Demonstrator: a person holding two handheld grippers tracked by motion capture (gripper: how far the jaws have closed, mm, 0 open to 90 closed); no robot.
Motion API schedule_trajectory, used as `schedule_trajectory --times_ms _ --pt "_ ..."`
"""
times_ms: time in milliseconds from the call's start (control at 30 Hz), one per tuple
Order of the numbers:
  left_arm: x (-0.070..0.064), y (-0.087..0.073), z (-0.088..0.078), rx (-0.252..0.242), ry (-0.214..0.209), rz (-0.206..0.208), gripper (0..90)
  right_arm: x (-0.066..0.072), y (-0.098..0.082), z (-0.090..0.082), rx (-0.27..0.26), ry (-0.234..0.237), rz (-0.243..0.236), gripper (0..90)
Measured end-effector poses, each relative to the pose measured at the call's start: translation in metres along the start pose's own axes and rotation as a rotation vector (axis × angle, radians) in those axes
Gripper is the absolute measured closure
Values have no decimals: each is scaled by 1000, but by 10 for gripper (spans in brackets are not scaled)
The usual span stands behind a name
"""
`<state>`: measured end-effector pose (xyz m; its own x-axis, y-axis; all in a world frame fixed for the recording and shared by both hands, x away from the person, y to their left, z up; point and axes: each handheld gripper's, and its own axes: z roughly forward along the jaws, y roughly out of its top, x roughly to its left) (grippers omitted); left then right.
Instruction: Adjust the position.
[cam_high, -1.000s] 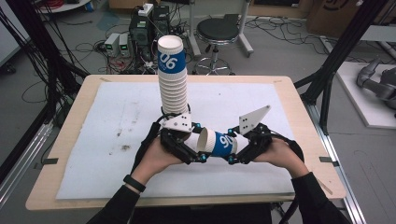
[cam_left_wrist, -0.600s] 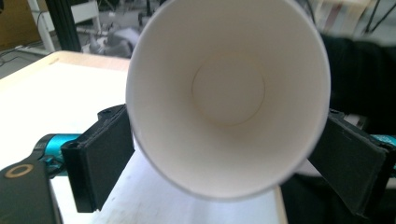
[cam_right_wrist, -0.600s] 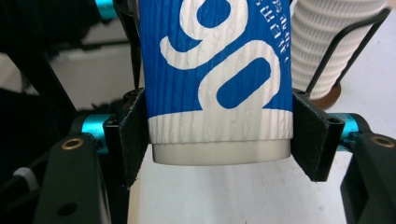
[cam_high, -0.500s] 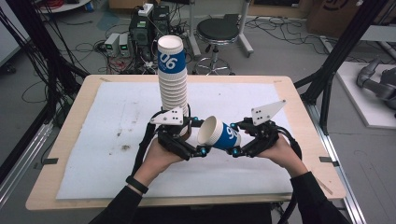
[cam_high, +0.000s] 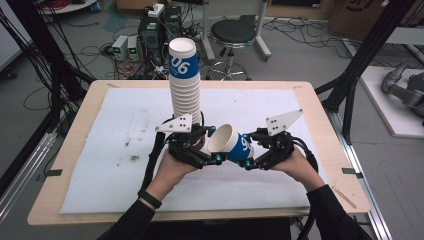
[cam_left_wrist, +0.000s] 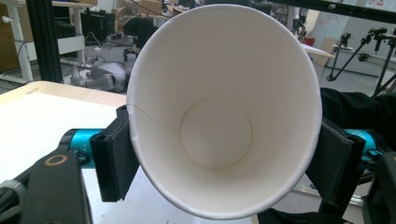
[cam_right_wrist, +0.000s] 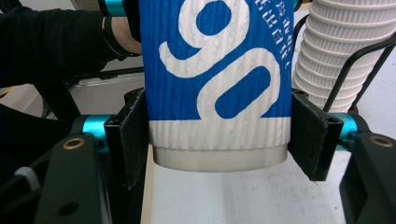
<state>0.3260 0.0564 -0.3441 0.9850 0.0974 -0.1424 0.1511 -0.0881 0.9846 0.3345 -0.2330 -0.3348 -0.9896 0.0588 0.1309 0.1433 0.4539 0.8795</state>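
A tilted cup (cam_high: 231, 144) sits between the left claw (cam_high: 209, 150) and right claw (cam_high: 248, 152), before the cup stack (cam_high: 184, 82).

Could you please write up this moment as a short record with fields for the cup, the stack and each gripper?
held cup: single paper cup, tilted, mouth toward the left gripper, empty inside
right gripper: pads closed on the cup near its base
left gripper: beside the cup's rim; its grip cannot be told
stack: tall stack of cups upright behind the grippers
surface: white mat on the wooden table
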Motion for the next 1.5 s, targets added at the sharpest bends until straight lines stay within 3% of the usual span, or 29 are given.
schedule_trajectory --times_ms 233,333,567,633,767,800,867,1033,1100,1133,1167,1267,1333,1500 --pt "0 1 1 53 2 19 237 2 1 3 57 -24 -11 284" --pt "0 2 0 73 6 14 241 5 4 3 117 -55 -43 219" --pt "-3 6 3 196 33 60 247 10 7 6 167 -100 -65 214" --pt "-5 7 6 226 38 83 249 9 6 13 190 -98 -59 215" --pt "-7 8 8 237 39 94 249 8 2 19 200 -82 -48 233" --pt "-8 9 8 239 37 100 249 8 1 22 198 -73 -54 290" --pt "-8 9 8 241 38 101 244 8 0 24 195 -69 -58 296" --pt "-10 10 8 185 49 79 189 7 0 21 141 -50 -44 295" --pt "-9 10 7 146 37 60 171 6 -1 21 113 -36 -38 295" --pt "-9 9 7 103 24 39 162 5 -2 20 85 -23 -33 295" --pt "-9 9 7 103 24 39 157 5 -2 20 85 -23 -33 295" --pt "-8 7 6 43 5 13 155 5 -2 19 46 -13 -25 295" --pt "-8 7 7 22 5 -2 152 6 -3 18 6 -10 -16 296" --pt "-7 5 7 -7 -1 -14 157 7 -4 20 -3 -12 -15 296"
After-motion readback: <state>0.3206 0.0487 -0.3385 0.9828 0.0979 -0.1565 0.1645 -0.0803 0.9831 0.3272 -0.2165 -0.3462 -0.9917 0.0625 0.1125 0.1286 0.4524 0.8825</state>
